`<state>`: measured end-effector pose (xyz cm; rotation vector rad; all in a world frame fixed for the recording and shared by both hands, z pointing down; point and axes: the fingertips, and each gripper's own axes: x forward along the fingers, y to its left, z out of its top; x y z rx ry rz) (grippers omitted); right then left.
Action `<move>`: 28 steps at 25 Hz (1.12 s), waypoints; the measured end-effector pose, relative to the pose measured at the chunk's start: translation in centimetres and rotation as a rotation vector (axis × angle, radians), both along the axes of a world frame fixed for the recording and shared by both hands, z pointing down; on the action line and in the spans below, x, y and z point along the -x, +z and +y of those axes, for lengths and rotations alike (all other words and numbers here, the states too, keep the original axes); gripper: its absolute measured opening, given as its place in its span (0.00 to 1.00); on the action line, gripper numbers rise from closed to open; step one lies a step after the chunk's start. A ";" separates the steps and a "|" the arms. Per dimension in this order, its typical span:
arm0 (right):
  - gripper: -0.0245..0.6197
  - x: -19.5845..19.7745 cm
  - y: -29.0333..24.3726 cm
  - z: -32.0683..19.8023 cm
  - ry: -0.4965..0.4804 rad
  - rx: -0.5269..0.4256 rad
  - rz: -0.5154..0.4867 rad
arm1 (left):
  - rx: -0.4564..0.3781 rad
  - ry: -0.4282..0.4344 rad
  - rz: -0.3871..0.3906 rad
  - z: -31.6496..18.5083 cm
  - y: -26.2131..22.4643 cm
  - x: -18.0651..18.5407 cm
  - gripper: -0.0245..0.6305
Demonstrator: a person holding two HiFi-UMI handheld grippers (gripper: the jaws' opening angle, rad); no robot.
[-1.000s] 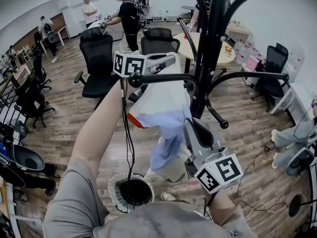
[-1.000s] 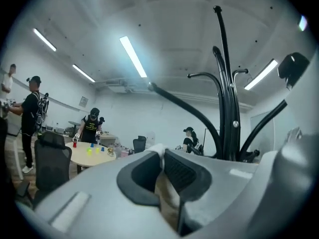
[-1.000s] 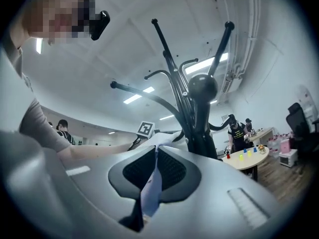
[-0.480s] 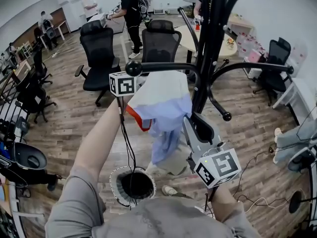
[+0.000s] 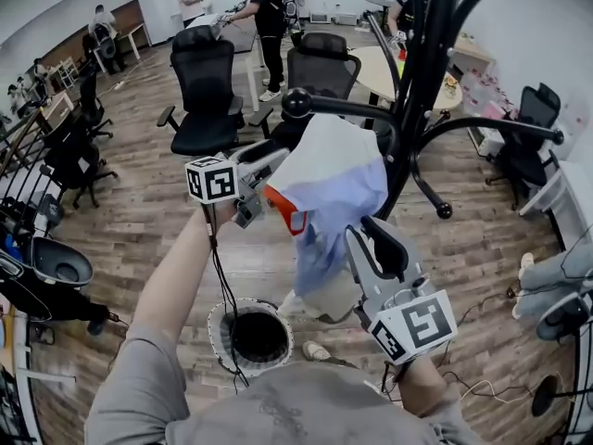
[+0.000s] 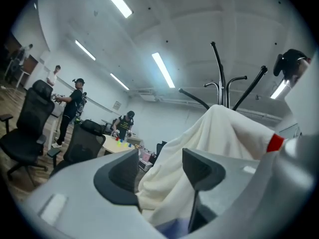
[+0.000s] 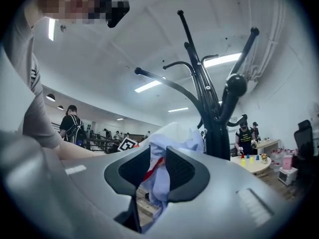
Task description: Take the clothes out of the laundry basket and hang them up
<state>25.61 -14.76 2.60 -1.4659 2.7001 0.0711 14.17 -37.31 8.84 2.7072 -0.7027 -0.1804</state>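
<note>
- Two grippers, one garment [image 5: 334, 170]: the left gripper [image 5: 262, 182] has dropped away from the coat-rack arm [image 5: 345, 109], jaws spread.
- The garment now drapes over that arm, and the right gripper [image 5: 366, 236] still pinches its blue hem.
- Nearly hung, I'd say; laundry basket [image 5: 216, 330] next.

wood flr [image 5: 157, 221] | blk office chairs [image 5: 208, 100] | round tbl [image 5: 380, 65] | white walls [image 5: 547, 26] | ceiling strip lights [image 6: 164, 69]
</note>
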 end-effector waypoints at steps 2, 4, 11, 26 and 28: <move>0.20 1.1 -0.8 0.5 -0.038 -0.022 0.004 | -0.013 -0.068 -0.018 0.9 0.4 2.5 0.44; 0.19 2.3 -1.5 0.9 -0.077 -0.044 0.010 | -0.051 -0.140 -0.058 2.2 0.4 4.8 0.43; 0.18 8.4 -3.6 0.9 -0.237 -0.079 -0.005 | -0.149 -0.397 -0.195 8.3 -2.2 14.6 0.34; 0.10 20.3 -5.0 3.1 -0.544 -0.108 -0.046 | -0.224 -0.806 -0.310 26.1 -7.0 30.0 0.16; 0.09 21.8 -4.7 3.7 -0.590 -0.108 -0.040 | -0.221 -0.856 -0.333 28.3 -6.9 31.0 0.15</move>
